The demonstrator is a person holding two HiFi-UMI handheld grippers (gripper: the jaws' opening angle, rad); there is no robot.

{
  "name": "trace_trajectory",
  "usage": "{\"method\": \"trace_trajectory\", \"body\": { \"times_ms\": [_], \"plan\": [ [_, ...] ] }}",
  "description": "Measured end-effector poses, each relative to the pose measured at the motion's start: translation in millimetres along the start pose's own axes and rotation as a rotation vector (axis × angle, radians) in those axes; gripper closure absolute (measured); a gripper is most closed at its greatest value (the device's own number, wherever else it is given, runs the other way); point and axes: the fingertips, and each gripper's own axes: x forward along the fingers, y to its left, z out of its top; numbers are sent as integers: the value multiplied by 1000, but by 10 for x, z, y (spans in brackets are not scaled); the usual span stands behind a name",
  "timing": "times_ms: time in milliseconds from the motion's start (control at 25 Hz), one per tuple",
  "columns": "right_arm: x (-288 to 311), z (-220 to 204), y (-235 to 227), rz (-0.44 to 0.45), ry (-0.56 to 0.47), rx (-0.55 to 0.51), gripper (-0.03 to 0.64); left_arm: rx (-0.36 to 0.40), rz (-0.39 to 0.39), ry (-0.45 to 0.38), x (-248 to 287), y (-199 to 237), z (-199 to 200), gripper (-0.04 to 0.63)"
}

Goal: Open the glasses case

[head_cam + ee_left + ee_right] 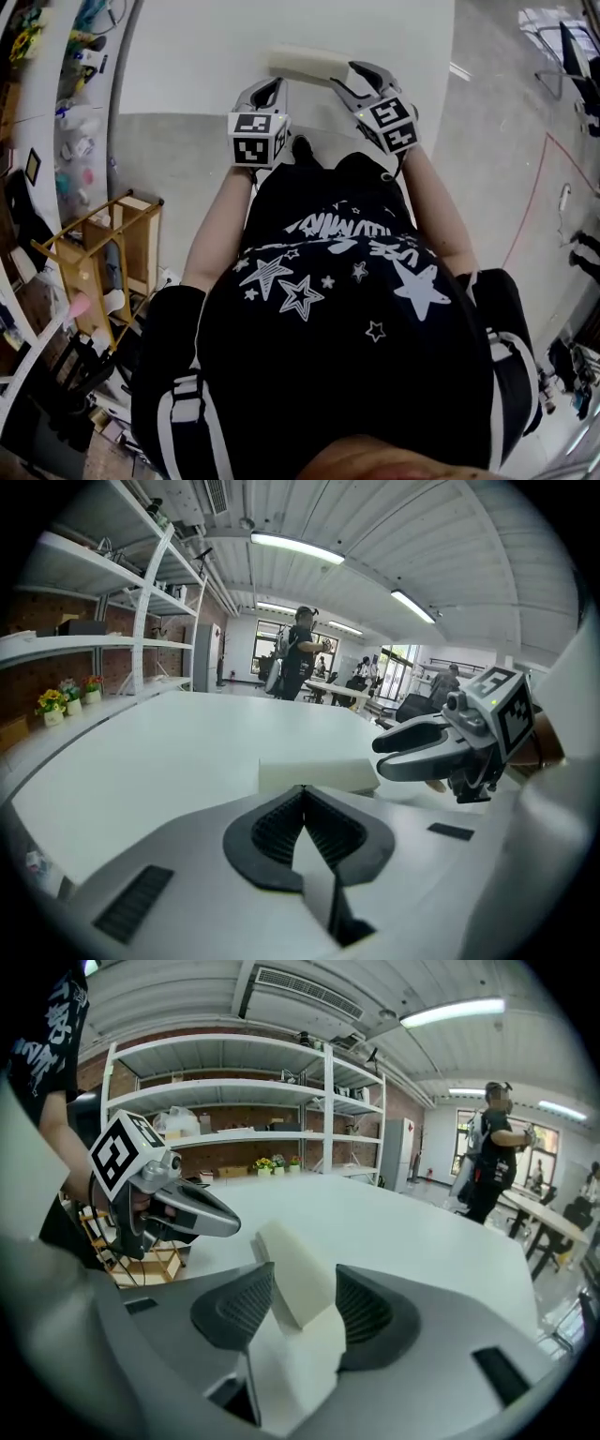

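White desk (187,56) stretches ahead, a wooden rack (94,248) down at eight o'clock. The cream glasses case (309,64) lies at twelve o'clock near the desk's edge. The right gripper (345,75) has its fingers spread around the case's end, not pressing. The left gripper (271,86), fingers pressed together, sits just short of the other end. Best to pin the base firmly with one gripper, then work the other into the lid seam and lift it slowly.

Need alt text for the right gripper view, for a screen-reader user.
The right gripper has its jaws open either side of one end of a cream glasses case on a white table. The left gripper, with its marker cube, is close by at the left. Behind: shelves and a person standing at right.
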Motion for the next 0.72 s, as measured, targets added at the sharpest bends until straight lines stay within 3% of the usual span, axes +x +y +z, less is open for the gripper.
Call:
{"method": "trace_trajectory", "body": {
  "times_ms": [480,720],
  "plan": [
    [126,-143,-112,1,88,-79,370,11,10,156,412,35,-146,583],
    [195,-189,-148,40,113,-155,357,-4,15,186,475,4,-149,583]
  ]
}}
